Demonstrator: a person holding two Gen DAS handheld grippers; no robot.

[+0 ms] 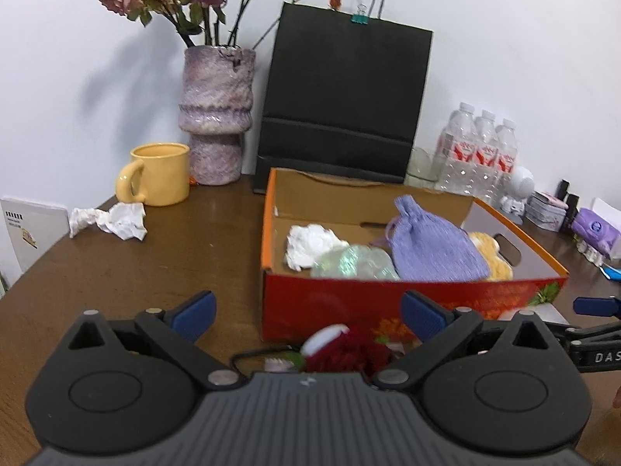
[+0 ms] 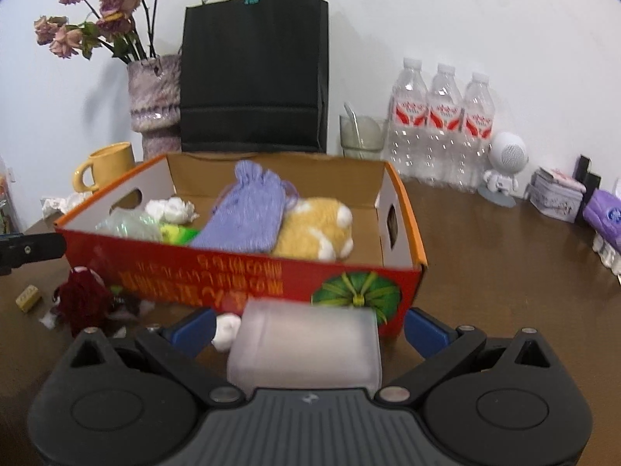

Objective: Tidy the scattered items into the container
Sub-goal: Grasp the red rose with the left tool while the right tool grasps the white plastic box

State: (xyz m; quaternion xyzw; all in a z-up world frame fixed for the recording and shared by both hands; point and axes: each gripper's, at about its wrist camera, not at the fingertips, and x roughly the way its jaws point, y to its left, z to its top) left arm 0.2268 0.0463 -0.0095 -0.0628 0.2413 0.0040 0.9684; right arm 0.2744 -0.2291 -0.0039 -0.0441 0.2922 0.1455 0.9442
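Box (image 2: 248, 283) sits mid-table; both tongs (image 1: 306, 314) (image 2: 308, 328) gape wide before it, straddling rose (image 1: 349, 353) and tub (image 2: 306, 345) for pickup.

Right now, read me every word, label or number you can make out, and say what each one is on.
"DAS": white letters on the right claw's black arm, cut off at the frame edge.
Red box: yellow characters on its front, upside down and too blurred to read.
Water bottles: red labels, unreadable.
White card: small dark print, too small to read.
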